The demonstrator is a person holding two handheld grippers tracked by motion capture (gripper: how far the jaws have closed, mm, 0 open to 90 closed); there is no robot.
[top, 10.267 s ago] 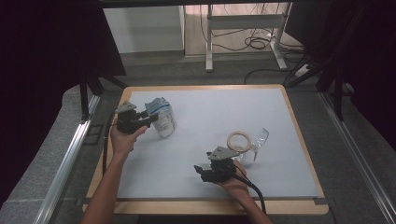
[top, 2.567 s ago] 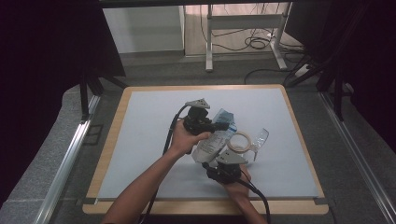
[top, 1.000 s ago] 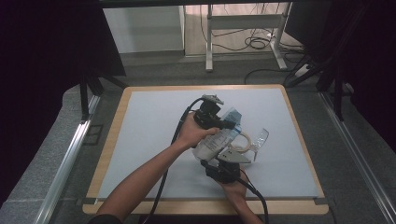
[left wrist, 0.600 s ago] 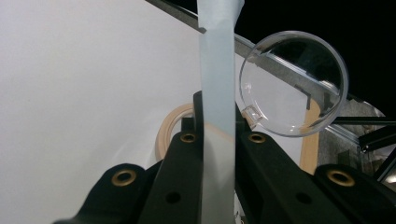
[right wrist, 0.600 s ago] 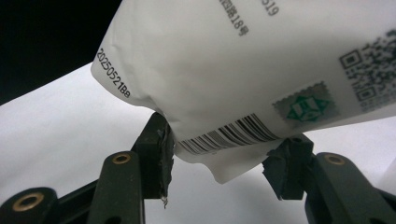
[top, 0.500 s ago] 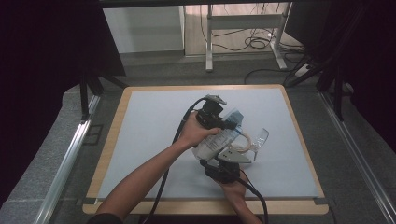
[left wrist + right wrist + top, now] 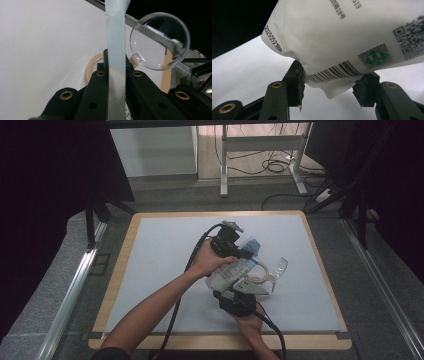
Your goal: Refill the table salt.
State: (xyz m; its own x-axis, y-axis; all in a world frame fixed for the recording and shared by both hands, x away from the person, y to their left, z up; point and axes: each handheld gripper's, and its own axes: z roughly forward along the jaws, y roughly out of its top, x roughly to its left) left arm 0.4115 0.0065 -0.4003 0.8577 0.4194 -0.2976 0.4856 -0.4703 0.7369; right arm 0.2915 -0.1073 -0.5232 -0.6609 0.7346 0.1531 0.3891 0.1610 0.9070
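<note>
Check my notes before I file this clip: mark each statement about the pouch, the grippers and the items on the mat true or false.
1. The left gripper is clamped on the pale blue top edge of the pouch. True.
2. The right gripper has the pouch's barcoded lower end between its jaws. True.
3. The pouch lies flat on the white mat, untouched. False: it is lifted between the two grippers.
4. A clear round lid shows beyond the left gripper. True.
5. The tape ring sits at the mat's far left corner. False: it lies right of centre, beside the pouch.
</note>
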